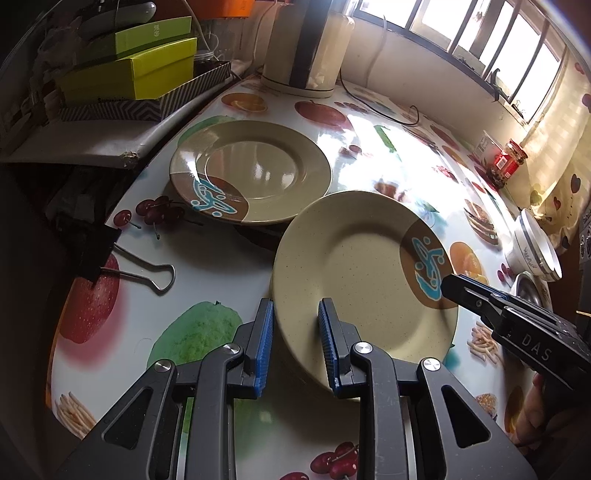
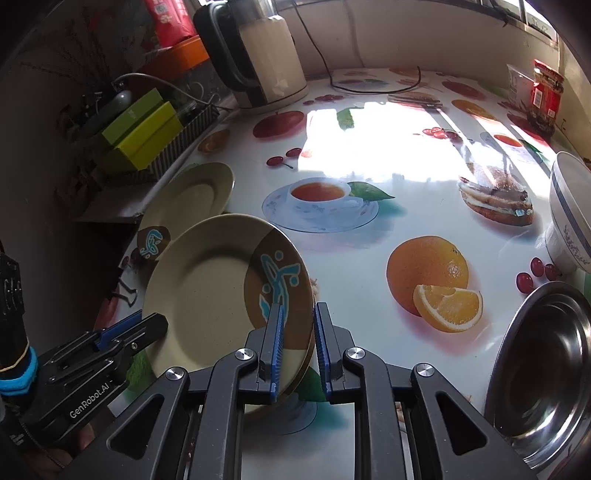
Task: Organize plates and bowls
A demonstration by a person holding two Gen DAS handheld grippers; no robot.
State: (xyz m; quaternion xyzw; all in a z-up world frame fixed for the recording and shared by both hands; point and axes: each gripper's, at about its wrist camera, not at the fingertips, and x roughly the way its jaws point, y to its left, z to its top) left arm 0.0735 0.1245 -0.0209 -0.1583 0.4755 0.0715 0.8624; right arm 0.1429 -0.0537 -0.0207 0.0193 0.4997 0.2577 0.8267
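Beige round ceramic plate with a brown patch and blue motif [image 1: 364,273] hangs tilted above the fruit-printed table [image 1: 207,325], near a matching plate [image 1: 251,171] lying flat further back-left. We find the left gripper [image 1: 295,343] clamped on its near-left rim, the right gripper [image 2: 298,347] on its right rim. Risks, in our judgement: uneven hand motion could twist the rim loose; a hard landing on the lower plate could chip both.

I read "GenRobot.AI" in white on the left gripper [image 2: 157,325] body, low left of my right tool. "DAS" in pale letters on the right gripper [image 1: 448,286] body, right of my left tool. Print on the green box [image 1: 153,31], far ahead-left, and the red jar [image 2: 546,98] label: unreadable.
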